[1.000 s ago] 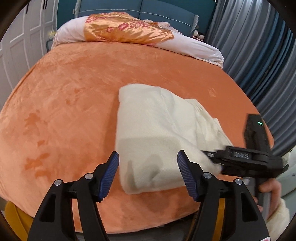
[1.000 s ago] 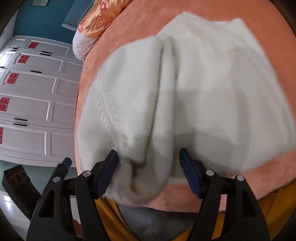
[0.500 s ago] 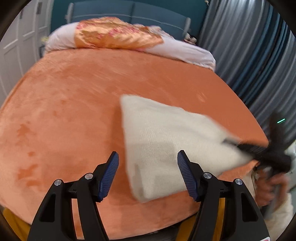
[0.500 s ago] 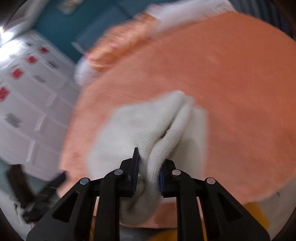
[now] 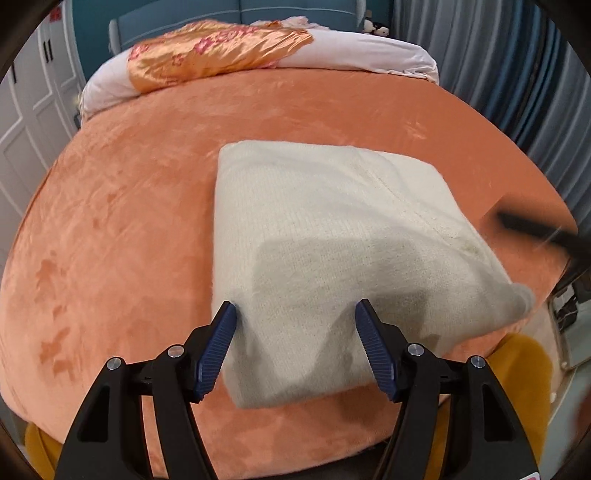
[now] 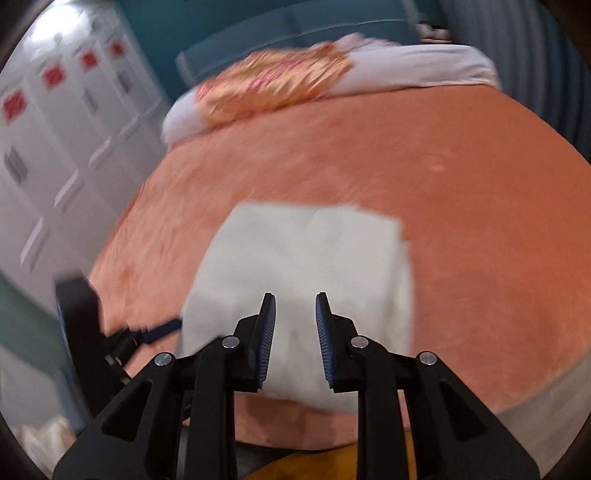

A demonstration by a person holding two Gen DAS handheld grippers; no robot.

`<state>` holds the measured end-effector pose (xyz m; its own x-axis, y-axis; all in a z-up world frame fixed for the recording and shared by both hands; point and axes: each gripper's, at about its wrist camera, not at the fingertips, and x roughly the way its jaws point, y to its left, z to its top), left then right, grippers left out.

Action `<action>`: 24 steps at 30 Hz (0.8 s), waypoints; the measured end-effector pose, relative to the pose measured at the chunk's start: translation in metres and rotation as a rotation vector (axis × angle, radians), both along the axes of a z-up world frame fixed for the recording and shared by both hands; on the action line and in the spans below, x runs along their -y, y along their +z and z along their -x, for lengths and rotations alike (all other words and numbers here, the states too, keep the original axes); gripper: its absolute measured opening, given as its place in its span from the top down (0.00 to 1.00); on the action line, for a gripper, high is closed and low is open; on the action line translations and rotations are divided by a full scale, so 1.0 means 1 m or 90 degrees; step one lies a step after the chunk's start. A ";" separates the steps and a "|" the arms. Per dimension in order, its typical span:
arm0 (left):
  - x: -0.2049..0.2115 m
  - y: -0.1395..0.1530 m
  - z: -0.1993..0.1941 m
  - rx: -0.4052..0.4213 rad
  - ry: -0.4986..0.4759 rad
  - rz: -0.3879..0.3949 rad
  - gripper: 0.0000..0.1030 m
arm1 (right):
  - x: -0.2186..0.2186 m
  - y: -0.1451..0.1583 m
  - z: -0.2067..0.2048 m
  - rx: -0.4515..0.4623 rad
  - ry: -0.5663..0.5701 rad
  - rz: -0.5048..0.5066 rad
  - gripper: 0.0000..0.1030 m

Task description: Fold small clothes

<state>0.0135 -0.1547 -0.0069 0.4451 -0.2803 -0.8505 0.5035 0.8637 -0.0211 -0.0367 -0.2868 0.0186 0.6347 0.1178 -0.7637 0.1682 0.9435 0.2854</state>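
No brand or readable writing shows in either view; the red squares on the white wardrobe doors are too blurred to read.

The task's thing is a cream knitted garment, already folded into a thick, nearly rectangular packet. Its surface is soft and a little fuzzy, with fine knit ribs and one seam line that runs across its right part. It lies flat on the orange bed cover, near the front edge of the bed and a little to the right of the middle. The front right corner of the garment reaches the bed edge.

The left tool has its blue ribbed pads wide apart and holds nothing; the near edge of the garment lies between and below its fingers. The right tool has its pads only partly apart, with a clear gap between them, and nothing is clamped there; it hangs above the near part of the garment. The right view is blurred.

The bed cover is plush, with darker pressed marks on the left side. At the head of the bed lie a long pale pink pillow and a shiny orange cloth with pink flowers. Behind them is a teal headboard. Grey-blue curtains hang at the right.
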 end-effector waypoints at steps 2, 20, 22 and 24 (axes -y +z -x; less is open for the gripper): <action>-0.007 0.003 0.000 -0.006 0.013 0.002 0.37 | -0.009 -0.055 -0.021 -0.091 0.003 0.005 0.80; -0.006 0.015 -0.013 -0.009 0.028 0.023 0.37 | 0.023 -0.014 -0.030 -0.034 -0.032 -0.016 0.72; 0.002 0.016 -0.018 -0.008 0.026 0.035 0.37 | 0.044 -0.009 -0.036 -0.024 -0.069 -0.013 0.60; 0.012 0.015 -0.023 -0.001 0.021 0.039 0.31 | 0.061 -0.017 -0.046 -0.041 -0.092 -0.008 0.51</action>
<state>0.0365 -0.1664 0.0084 0.4535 -0.3167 -0.8331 0.4744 0.8771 -0.0752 0.0094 -0.3473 0.0011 0.5957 0.0387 -0.8023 0.3199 0.9047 0.2812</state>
